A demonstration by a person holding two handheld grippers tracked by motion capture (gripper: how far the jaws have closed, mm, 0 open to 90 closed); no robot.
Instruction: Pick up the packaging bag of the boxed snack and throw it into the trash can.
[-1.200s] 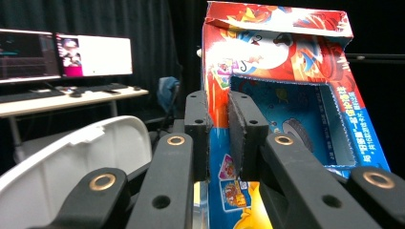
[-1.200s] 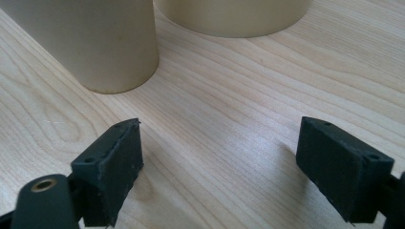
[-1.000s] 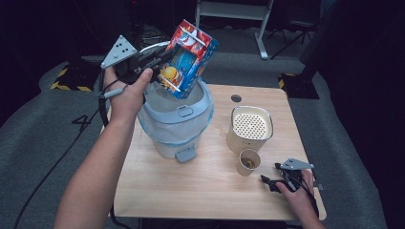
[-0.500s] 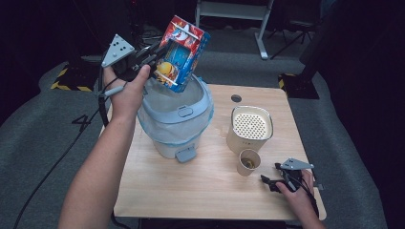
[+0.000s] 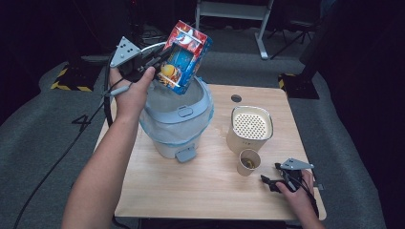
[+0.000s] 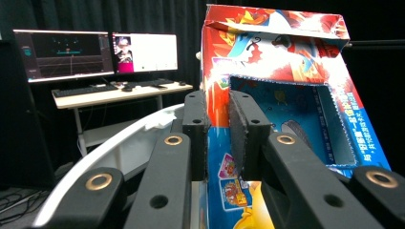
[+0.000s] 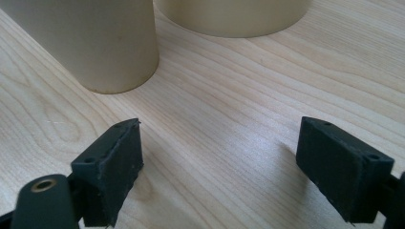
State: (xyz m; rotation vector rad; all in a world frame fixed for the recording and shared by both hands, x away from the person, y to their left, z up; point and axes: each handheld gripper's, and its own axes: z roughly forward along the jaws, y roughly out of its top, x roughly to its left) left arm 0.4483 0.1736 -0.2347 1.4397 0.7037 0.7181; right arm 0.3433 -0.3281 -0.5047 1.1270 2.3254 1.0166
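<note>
A red and blue printed carton (image 5: 187, 53), with an opening cut in its face, hangs tilted above a grey-blue lidded bin (image 5: 177, 121) lined with a pale bag. My left gripper (image 5: 160, 61) is shut on the carton's wall. In the left gripper view the two pads (image 6: 241, 124) pinch the edge of the carton (image 6: 286, 71). My right gripper (image 5: 270, 181) rests on the wooden table (image 5: 200, 191) near its front right corner. It stands open (image 7: 219, 157) with only bare wood between the jaws.
A cream canister (image 5: 251, 128) with a perforated top stands right of the bin, and a small cream cup (image 5: 249, 162) sits in front of it. That cup (image 7: 95, 38) is just ahead of the right gripper. A dark hole (image 5: 236, 98) marks the table's back.
The carton has shifted only slightly above the bin, still in the left gripper's hold. The right hand has stayed in place.
</note>
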